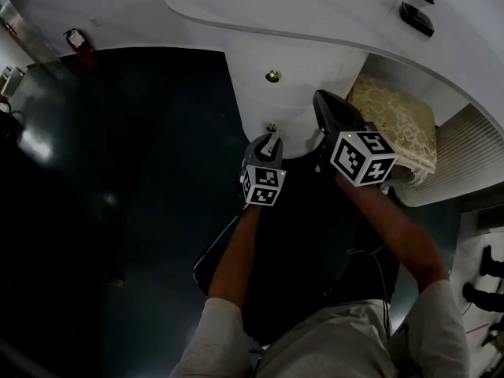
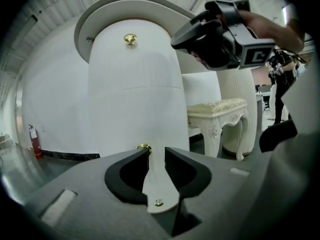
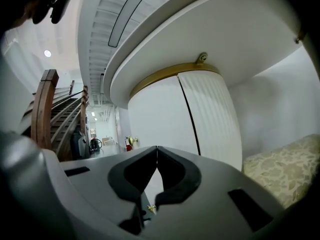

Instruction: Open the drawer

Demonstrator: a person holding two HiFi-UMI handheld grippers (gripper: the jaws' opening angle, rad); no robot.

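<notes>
Misalignment is my main worry. My left claw (image 2: 152, 151) stands open with nothing pressed between its pads. The small round brass lower knob (image 2: 144, 147) sits right at the tip of its left-hand jaw, not centred in the gap. Straight ahead through the gap I see only the rounded white lower drawer front (image 2: 135, 116), which looks fully shut. If I closed from here, I judge the jaw would catch the knob on its edge or nudge past it. A round polished knob gripped off-centre would likely slip free as soon as I pulled. Even with a good bite, pulling off-line could bind the drawer, since the front is curved. A second brass knob (image 2: 130, 38) is well above the claw on the upper drawer front (image 2: 131, 64), so drifting upward might put me on a different drawer from the one I am lined up on. My right claw (image 3: 156, 149) is closed and empty, above and to the right of the left one, under the overhanging white curved desk top (image 3: 225, 34). If it sags it could knock the left claw. The cream upholstered stool (image 2: 220, 109) stands off to the right, well apart from the jaws.
</notes>
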